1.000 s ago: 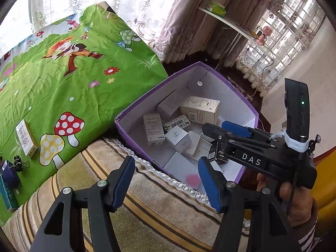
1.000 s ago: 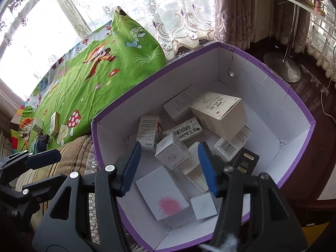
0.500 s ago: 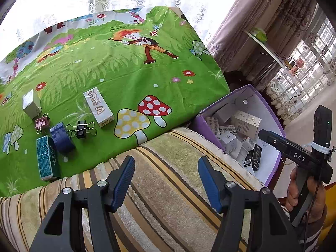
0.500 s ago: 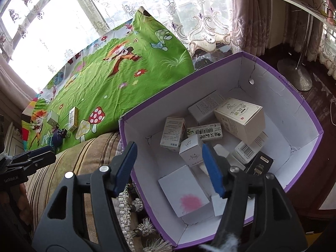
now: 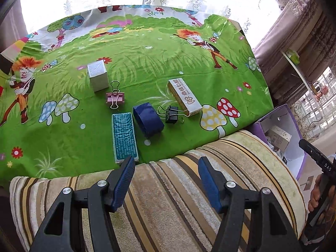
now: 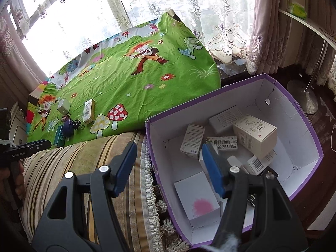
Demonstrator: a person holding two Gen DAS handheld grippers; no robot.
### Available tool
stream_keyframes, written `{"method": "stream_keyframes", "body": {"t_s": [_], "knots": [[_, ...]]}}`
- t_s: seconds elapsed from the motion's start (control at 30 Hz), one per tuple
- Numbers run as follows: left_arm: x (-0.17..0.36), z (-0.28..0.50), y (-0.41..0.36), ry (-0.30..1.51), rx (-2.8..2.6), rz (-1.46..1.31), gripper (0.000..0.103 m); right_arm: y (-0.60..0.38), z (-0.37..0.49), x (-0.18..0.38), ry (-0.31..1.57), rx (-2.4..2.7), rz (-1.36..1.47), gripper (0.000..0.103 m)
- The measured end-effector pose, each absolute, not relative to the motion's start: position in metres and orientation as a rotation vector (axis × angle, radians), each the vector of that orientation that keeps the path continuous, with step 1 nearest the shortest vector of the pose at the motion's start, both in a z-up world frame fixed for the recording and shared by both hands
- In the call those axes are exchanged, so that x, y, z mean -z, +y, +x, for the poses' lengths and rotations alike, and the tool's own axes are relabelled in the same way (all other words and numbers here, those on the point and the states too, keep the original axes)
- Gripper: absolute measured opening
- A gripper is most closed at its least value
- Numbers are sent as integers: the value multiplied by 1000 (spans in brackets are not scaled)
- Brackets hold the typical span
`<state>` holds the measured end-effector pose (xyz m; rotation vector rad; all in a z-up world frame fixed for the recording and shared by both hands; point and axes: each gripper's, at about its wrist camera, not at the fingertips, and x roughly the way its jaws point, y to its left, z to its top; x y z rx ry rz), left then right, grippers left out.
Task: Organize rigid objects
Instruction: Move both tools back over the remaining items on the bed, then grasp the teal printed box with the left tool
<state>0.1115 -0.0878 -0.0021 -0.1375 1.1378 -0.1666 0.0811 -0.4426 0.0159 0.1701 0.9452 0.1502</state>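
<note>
Left gripper (image 5: 167, 177) and right gripper (image 6: 169, 167), both parted and empty; several cartons already lie in the purple box (image 6: 302, 113), lower right; six items remain on the green cloth (image 5: 147, 58), mid-frame

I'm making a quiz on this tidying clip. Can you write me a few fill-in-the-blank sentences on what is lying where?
1. The pink binder clip lies just in front of the ____ box.
2. The black binder clip lies between the dark blue box and the ____ carton.
3. The sorted cartons lie inside a box with a ____ rim.
4. Between the jaws of the left gripper there is ____.

Missing words: silver; white; purple; nothing
</note>
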Motion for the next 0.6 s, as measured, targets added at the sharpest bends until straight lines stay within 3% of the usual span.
{"method": "stream_keyframes", "body": {"t_s": [0.6], "knots": [[53, 160, -57, 1303, 74, -143, 62, -354, 97, -24, 969, -307, 39, 68]]}}
